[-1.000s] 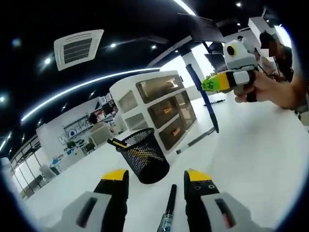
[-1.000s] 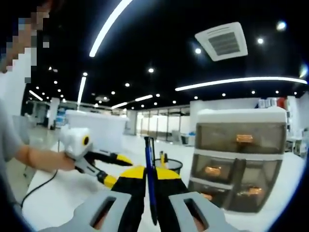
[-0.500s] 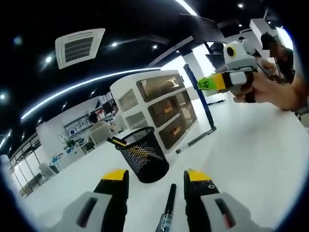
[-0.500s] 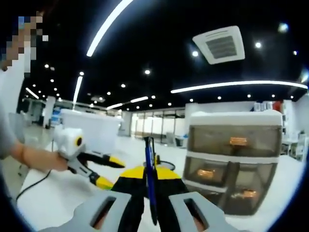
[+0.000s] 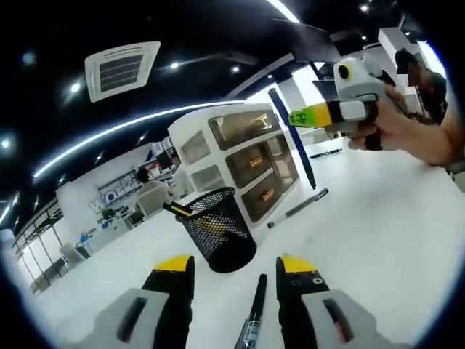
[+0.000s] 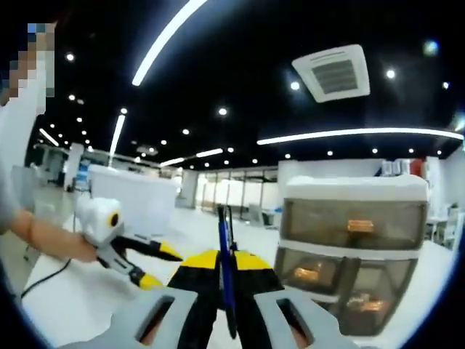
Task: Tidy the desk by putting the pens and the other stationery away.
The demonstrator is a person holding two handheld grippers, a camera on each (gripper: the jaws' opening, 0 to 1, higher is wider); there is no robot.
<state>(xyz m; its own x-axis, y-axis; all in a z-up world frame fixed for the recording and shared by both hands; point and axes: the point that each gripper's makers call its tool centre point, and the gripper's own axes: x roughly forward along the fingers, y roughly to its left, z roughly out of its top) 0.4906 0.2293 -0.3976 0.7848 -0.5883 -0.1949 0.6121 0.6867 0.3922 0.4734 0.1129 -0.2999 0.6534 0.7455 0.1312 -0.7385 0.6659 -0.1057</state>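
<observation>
My left gripper (image 5: 234, 270) stands open low over the white desk (image 5: 378, 240). A black pen (image 5: 254, 311) lies on the desk between its jaws. Just ahead stands a black mesh pen cup (image 5: 216, 231) with a yellow pencil in it. My right gripper (image 5: 296, 118), held by a hand, hangs at the upper right, shut on a blue pen (image 5: 292, 142) that points down. In the right gripper view the jaws (image 6: 221, 260) clamp that blue pen (image 6: 226, 280) upright, and the left gripper (image 6: 161, 267) sits open at the lower left.
A white drawer unit (image 5: 240, 156) with translucent drawers stands behind the cup and fills the right side (image 6: 352, 247) of the right gripper view. A grey pen (image 5: 296, 209) lies by its base, and another pen (image 5: 324, 153) lies farther back.
The right gripper with the blue pen has drifted left and a little up in the left gripper view, nearer to above the cup. The left gripper stays put.
</observation>
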